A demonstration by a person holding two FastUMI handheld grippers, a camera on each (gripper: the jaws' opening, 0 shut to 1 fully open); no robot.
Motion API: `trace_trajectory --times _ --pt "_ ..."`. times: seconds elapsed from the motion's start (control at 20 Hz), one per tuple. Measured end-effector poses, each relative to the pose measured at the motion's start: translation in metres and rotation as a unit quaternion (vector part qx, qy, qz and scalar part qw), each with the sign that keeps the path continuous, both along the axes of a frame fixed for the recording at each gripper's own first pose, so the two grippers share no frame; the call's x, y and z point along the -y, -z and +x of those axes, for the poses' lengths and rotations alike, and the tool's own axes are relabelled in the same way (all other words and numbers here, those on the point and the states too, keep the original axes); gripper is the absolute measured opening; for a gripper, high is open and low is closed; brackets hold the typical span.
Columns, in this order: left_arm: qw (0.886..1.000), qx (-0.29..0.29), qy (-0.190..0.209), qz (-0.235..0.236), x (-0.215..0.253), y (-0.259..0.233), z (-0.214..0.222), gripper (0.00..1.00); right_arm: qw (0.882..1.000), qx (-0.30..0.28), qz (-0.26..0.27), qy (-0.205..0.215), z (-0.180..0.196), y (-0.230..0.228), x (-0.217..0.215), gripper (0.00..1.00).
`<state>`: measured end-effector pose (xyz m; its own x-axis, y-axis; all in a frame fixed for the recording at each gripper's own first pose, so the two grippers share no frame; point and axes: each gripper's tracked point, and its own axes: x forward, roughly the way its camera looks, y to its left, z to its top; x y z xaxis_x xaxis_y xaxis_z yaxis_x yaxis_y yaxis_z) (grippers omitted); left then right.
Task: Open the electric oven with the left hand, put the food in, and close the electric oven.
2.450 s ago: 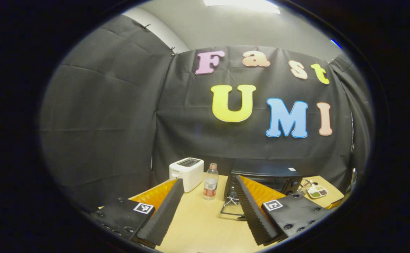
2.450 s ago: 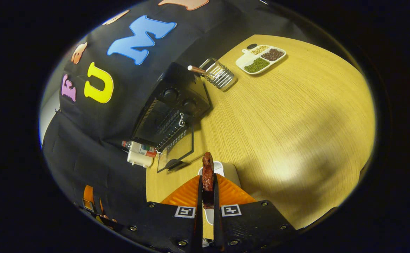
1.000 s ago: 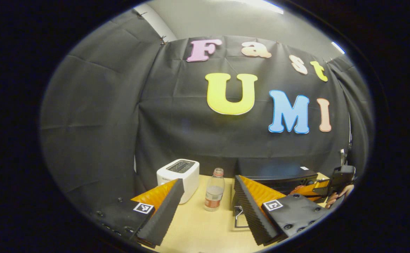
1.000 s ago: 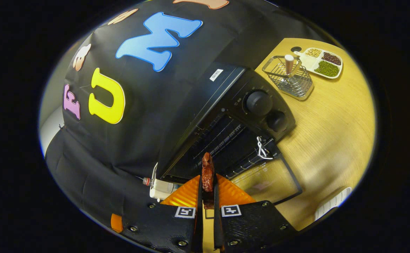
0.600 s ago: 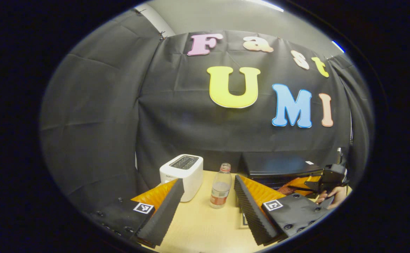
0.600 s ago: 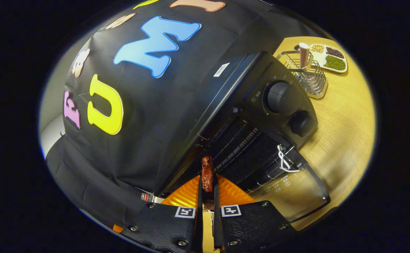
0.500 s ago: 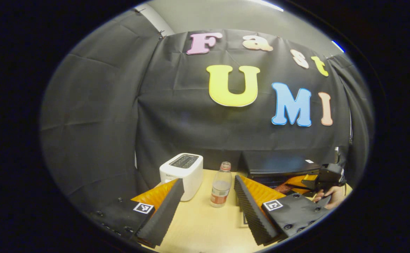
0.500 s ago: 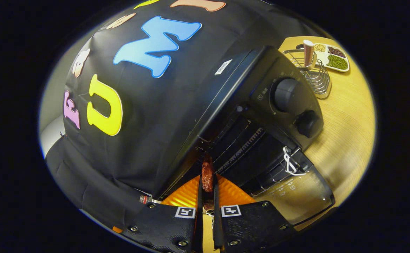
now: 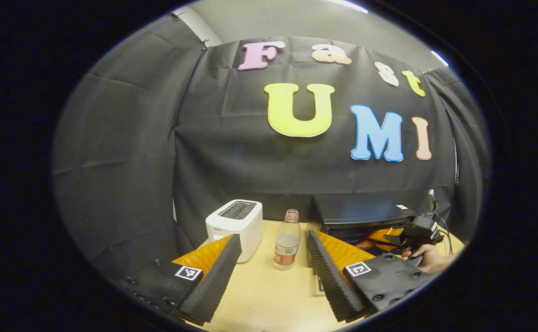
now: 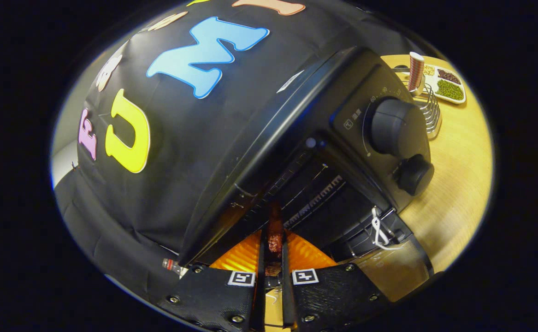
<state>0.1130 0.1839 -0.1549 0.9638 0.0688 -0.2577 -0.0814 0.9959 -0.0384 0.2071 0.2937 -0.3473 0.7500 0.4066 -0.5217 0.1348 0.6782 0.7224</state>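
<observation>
The black electric oven point(image 10: 292, 106) stands with its glass door point(image 10: 391, 272) folded down onto the table. My right gripper point(image 10: 273, 234) is shut on a reddish-brown piece of food point(image 10: 275, 221), and the food's tip reaches into the oven's dark mouth in front of the wire rack. In the left gripper view the oven point(image 9: 361, 214) is at the right, and the right gripper point(image 9: 411, 229) with a hand point(image 9: 428, 259) on it is at its front. My left gripper point(image 9: 273, 237) hangs open over the table, holding nothing, left of the oven.
A white toaster point(image 9: 234, 223) and a clear bottle point(image 9: 286, 240) stand left of the oven at the back of the wooden table point(image 9: 269, 295). Right of the oven are a wire basket point(image 10: 430, 113) and a white tray of beans point(image 10: 448, 87). Two knobs point(image 10: 395, 127) are on the oven's front.
My right gripper has carried the food from above the table up to the oven and into its mouth. The left gripper has stayed open and drifted only slightly.
</observation>
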Motion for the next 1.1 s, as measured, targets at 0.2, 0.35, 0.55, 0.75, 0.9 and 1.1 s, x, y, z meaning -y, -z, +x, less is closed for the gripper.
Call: trace_trajectory --times 0.2,0.35,0.55,0.75,0.9,1.1 --pt "1.000 0.000 -0.005 0.000 -0.003 -0.001 -0.008 1.00 0.998 0.007 -0.065 0.004 -0.002 0.001 0.015 0.34" --pt "1.000 0.001 -0.002 0.004 0.003 -0.004 -0.010 1.00 0.996 0.020 -0.084 0.004 -0.003 -0.008 0.025 0.81" --pt "1.000 0.011 0.012 0.011 0.024 -0.012 -0.013 1.00 0.993 0.039 -0.111 -0.008 -0.015 -0.027 0.041 0.97" --pt "0.999 0.009 0.036 0.010 0.060 -0.009 -0.017 1.00 0.987 0.078 -0.131 -0.043 -0.036 -0.058 0.055 0.97" --pt "0.999 0.006 0.054 0.006 0.090 -0.004 -0.024 0.97 0.979 0.106 -0.160 -0.062 -0.054 -0.082 0.075 0.97" --pt "0.997 -0.007 0.074 -0.003 0.128 0.011 -0.029 0.97 0.966 0.145 -0.197 -0.083 -0.077 -0.113 0.102 0.97"
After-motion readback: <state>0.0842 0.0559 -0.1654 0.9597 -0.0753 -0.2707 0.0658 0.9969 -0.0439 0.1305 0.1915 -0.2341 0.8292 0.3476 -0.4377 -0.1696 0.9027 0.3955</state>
